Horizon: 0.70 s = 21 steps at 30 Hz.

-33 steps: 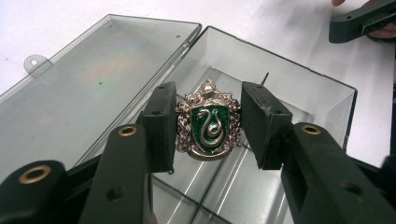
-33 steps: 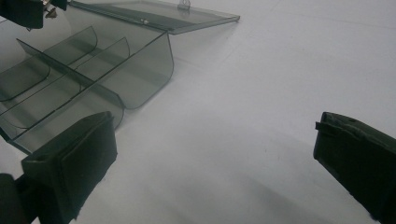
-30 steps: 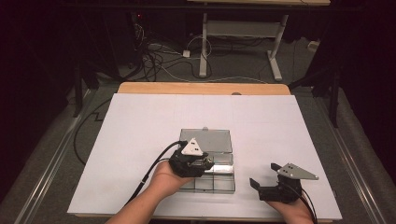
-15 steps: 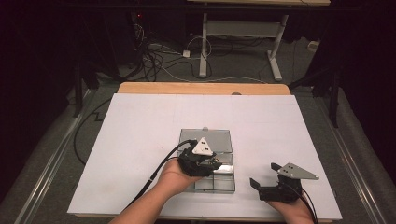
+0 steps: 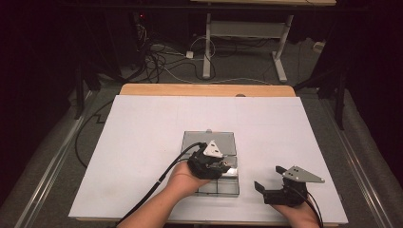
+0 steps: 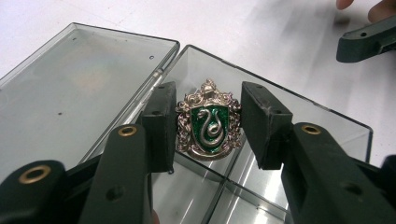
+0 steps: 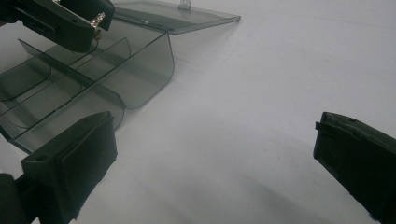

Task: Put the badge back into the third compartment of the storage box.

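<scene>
A silver shield badge with a green snake crest [image 6: 208, 126] sits between the pads of my left gripper [image 6: 208, 109], which is shut on its two side edges. That gripper [image 5: 222, 166] hovers over a smoky clear compartment box [image 5: 223, 187], whose lid [image 5: 209, 141] lies open and flat on the far side. In the right gripper view the left gripper [image 7: 70, 23] hangs above the box [image 7: 140, 65], with a bit of the badge [image 7: 98, 19] showing. My right gripper [image 5: 269, 178] rests on the table right of the box, open with nothing between its jaws [image 7: 210, 154].
The white tabletop [image 5: 142, 142] spreads wide around the box. A wooden strip [image 5: 204, 89] runs along its far edge. Cables and desk legs [image 5: 206, 42] lie on the floor beyond. A black cable [image 5: 157, 185] trails from the left gripper.
The left gripper has shifted a little to the right over the box, with the badge still in it. The right gripper has stayed put.
</scene>
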Tool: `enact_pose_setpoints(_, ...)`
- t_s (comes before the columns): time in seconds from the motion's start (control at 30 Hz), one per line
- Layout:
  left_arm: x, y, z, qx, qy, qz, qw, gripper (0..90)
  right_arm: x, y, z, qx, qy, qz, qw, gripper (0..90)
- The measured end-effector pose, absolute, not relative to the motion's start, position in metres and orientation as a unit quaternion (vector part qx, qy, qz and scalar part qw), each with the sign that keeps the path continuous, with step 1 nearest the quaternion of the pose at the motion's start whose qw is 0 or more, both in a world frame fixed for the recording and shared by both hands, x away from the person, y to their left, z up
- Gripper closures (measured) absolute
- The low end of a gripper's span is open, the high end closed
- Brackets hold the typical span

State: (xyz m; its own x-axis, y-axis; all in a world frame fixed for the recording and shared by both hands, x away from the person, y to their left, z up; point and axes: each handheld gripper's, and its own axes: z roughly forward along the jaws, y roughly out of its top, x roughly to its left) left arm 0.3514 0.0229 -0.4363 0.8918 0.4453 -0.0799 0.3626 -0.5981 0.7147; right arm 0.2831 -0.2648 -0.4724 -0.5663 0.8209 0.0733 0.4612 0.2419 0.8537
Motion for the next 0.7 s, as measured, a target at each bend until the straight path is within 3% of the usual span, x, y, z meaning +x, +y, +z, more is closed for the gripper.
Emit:
enact_pose_setpoints(0.6, 0.3530, 0.0143, -0.4394, 0.890, 0.230, 0.059, 0.390, 55.1, 0.2828, -0.2642, -0.4725, 0.423, 0.762, 0.448, 0.198, 0.6)
enact_pose_setpoints(0.7, 0.3529, 0.0136, -0.4391, 0.888, 0.228, 0.058, 0.396, 50.6, 0.2830, -0.2641, -0.4726, 0.422, 0.763, 0.448, 0.198, 0.6)
